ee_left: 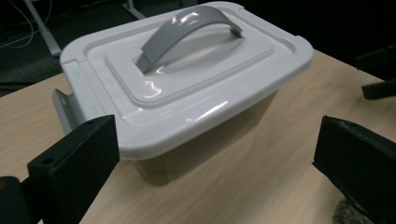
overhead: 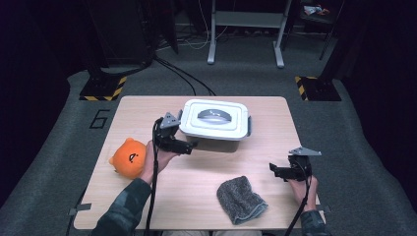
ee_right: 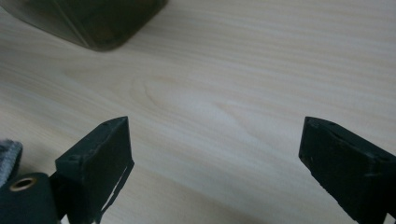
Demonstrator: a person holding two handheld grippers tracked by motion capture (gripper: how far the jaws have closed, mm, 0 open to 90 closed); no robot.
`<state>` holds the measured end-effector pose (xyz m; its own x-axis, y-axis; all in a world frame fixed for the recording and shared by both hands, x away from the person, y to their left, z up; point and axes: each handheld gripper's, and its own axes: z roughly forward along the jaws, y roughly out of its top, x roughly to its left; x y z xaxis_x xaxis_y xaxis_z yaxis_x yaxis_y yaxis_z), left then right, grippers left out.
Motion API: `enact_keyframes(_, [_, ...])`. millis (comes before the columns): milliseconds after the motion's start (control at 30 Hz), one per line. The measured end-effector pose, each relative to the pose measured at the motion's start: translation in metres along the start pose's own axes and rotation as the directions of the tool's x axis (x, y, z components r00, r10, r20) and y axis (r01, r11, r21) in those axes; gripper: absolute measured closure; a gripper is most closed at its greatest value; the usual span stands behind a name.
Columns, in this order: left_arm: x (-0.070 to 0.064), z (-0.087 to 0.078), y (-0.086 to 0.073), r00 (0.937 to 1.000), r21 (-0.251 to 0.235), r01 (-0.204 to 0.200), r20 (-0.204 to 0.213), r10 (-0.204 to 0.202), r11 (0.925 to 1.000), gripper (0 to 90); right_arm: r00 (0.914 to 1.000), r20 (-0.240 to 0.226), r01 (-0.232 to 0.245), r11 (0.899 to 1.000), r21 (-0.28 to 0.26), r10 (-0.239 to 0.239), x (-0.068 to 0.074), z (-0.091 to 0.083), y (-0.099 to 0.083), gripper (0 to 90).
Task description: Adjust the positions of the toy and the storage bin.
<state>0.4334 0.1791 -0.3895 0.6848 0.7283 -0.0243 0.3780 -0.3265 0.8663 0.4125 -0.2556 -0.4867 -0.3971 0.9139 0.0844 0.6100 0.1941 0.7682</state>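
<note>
Left gripper view: the left gripper (ee_left: 215, 158) has its jaws spread wide and empty, aimed at the white lidded box (ee_left: 187, 88) just ahead, likely lining up on its grey handle (ee_left: 187, 35); the right gripper (overhead: 282, 172), also spread, waits over bare table (ee_right: 233, 93), well apart, beside a grey cloth (overhead: 241, 199).

We see a white-lidded plastic box (overhead: 215, 119) with a grey handle (ee_left: 189, 35) lying flat across its lid, closed and upright at the table's far middle.
</note>
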Motion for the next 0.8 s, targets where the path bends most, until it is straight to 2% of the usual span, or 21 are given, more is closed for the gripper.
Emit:
enact_keyframes(67, [-0.009, -0.004, -0.008, 0.9999, 0.003, -0.016, -0.001, 0.016, 0.9999, 0.0, 0.9998, -0.013, 0.014, 1.0, -0.007, -0.014, 0.001, 0.0, 0.01, 8.6])
enact_keyframes(167, [-0.022, -0.007, -0.028, 0.9997, 0.008, -0.019, 0.012, 0.019, 0.9998, 0.0, 0.9991, -0.037, 0.023, 0.999, -0.023, -0.024, 0.002, 0.0, 0.025, 8.6])
enact_keyframes(233, [-0.029, -0.009, -0.045, 0.9997, 0.018, -0.01, 0.022, 0.01, 0.9998, 0.0, 0.9981, -0.046, 0.039, 0.999, -0.035, -0.04, 0.004, 0.001, 0.036, 9.3])
enact_keyframes(300, [-0.037, -0.008, -0.066, 0.9999, 0.032, -0.016, 0.006, 0.016, 0.9994, 0.0, 0.9964, -0.064, 0.053, 0.998, -0.039, -0.056, 0.004, 0.005, 0.049, 10.1])
enact_keyframes(367, [-0.043, -0.005, -0.088, 0.9999, 0.067, 0.008, 0.013, -0.009, 0.9977, 0.0, 0.9951, -0.079, 0.058, 0.998, -0.036, -0.06, 0.004, 0.01, 0.063, 11.4])
enact_keyframes(467, [-0.047, -0.005, -0.117, 0.9998, 0.104, -0.015, -0.014, 0.017, 0.9945, 0.0, 0.9926, -0.095, 0.072, 0.996, -0.046, -0.077, 0.004, 0.015, 0.084, 14.5])
enact_keyframes(533, [-0.047, -0.004, -0.131, 0.9997, 0.122, 0.0, -0.025, 0.003, 0.9925, 0.0, 0.9914, -0.105, 0.075, 0.996, -0.04, -0.079, 0.003, 0.02, 0.099, 16.4])
enact_keyframes(567, [-0.047, -0.005, -0.137, 0.999, 0.123, -0.004, -0.045, 0.009, 0.9924, 0.0, 0.9908, -0.105, 0.082, 0.996, -0.043, -0.086, 0.003, 0.023, 0.107, 18.7])
enact_keyframes(600, [-0.047, -0.005, -0.14, 0.9975, 0.128, -0.024, -0.063, 0.032, 0.9914, 0.0, 0.9906, -0.11, 0.076, 0.996, -0.052, -0.081, 0.004, 0.026, 0.114, 21.7])
enact_keyframes(633, [-0.046, -0.005, -0.144, 0.9968, 0.134, -0.028, -0.07, 0.038, 0.9906, 0.0, 0.9898, -0.114, 0.081, 0.996, -0.047, -0.086, 0.003, 0.028, 0.119, 22.9])
enact_keyframes(700, [-0.044, -0.004, -0.148, 0.9949, 0.139, -0.019, -0.095, 0.032, 0.9901, 0.0, 0.9892, -0.131, 0.06, 0.997, -0.051, -0.066, 0.004, 0.036, 0.13, 29.8])
enact_keyframes(733, [-0.044, -0.004, -0.149, 0.9961, 0.149, -0.014, -0.084, 0.027, 0.9887, 0.0, 0.9893, -0.127, 0.067, 0.997, -0.031, -0.071, 0.005, 0.039, 0.136, 32.1])
enact_keyframes(767, [-0.045, -0.003, -0.15, 0.9966, 0.143, -0.008, -0.079, 0.02, 0.9897, 0.0, 0.9894, -0.126, 0.068, 0.997, -0.041, -0.073, 0.005, 0.043, 0.14, 38.6])
enact_keyframes(800, [-0.046, -0.001, -0.152, 0.9961, 0.147, -0.019, -0.083, 0.031, 0.989, 0.0, 0.9883, -0.135, 0.067, 0.997, -0.041, -0.072, 0.007, 0.046, 0.143, 42.6])
